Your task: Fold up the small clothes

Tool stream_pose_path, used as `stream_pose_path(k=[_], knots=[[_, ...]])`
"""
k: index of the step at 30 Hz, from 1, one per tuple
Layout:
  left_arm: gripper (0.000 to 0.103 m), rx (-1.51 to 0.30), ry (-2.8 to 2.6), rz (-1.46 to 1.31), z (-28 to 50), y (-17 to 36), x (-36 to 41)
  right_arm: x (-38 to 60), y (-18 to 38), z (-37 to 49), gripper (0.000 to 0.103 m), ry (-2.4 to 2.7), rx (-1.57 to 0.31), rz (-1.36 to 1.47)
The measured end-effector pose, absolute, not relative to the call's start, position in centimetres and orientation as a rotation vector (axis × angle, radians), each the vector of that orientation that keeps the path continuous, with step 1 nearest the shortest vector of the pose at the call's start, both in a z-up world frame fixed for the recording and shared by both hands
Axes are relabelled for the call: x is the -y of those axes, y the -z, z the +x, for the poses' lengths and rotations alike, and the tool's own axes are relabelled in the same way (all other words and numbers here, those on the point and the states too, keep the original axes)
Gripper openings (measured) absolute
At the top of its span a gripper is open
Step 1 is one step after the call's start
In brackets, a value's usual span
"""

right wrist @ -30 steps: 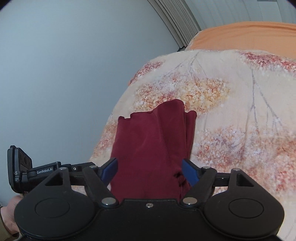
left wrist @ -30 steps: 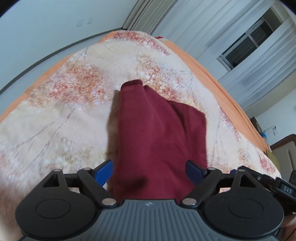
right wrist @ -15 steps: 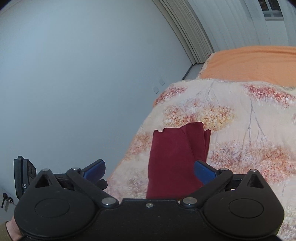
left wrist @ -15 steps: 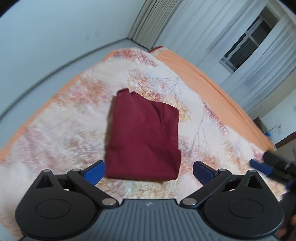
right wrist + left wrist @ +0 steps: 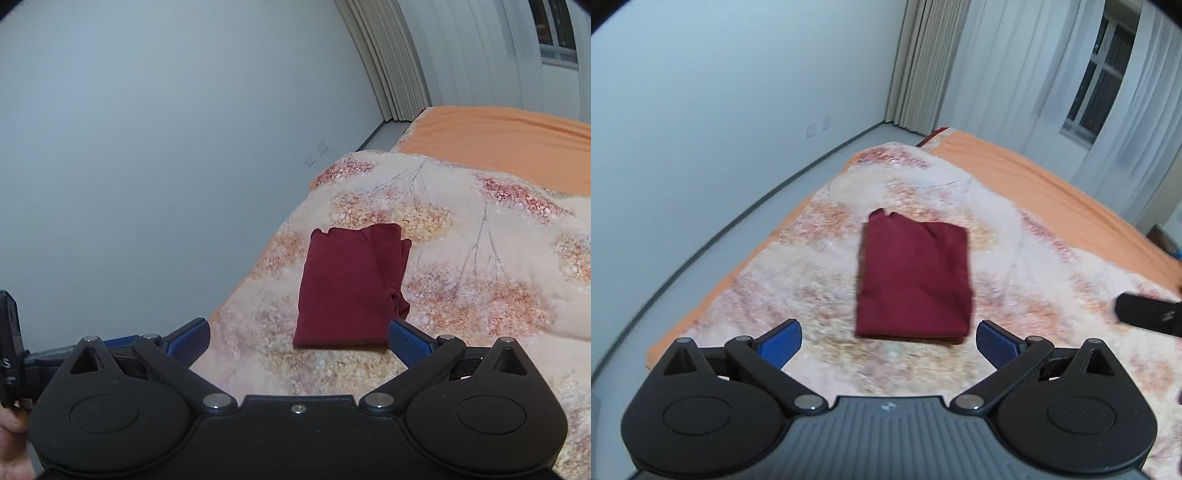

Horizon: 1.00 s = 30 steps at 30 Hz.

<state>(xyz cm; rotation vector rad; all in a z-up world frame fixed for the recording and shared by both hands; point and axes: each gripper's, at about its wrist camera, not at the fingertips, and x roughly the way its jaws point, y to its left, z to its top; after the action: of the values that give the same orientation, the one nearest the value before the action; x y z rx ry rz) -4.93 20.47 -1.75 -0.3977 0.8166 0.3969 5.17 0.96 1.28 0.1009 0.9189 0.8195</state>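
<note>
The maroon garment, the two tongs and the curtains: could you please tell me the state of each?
Maroon garment: folded into a compact rectangle, lying flat on the floral quilt, untouched.
Left tongs: open, empty.
Right tongs: open, empty.
Curtains: drawn closed.
Floral quilt: spread over the orange sheet.

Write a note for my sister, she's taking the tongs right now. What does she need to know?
Left tongs: open, holding nothing, hovering short of the cloth.
Right tongs: open, holding nothing too.
The dark red garment lies folded into a neat rectangle on the flowery blanket, touching neither tongs. A few layered edges peek out along its right side in the right camera view.
Done: this piece looks folded.
Left: maybe tidy those edges. No other clothes show in these views, so look around for the next one.
</note>
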Motion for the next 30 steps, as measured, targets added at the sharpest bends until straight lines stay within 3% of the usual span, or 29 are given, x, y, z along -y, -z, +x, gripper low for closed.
stream_pose_path(k=[30], knots=[[0.102, -0.776, -0.402, -0.478, -7.4, 1.1, -19.4, 0.7, -1.5, 4.1, 0.102, -0.791, -0.921, 0.081]])
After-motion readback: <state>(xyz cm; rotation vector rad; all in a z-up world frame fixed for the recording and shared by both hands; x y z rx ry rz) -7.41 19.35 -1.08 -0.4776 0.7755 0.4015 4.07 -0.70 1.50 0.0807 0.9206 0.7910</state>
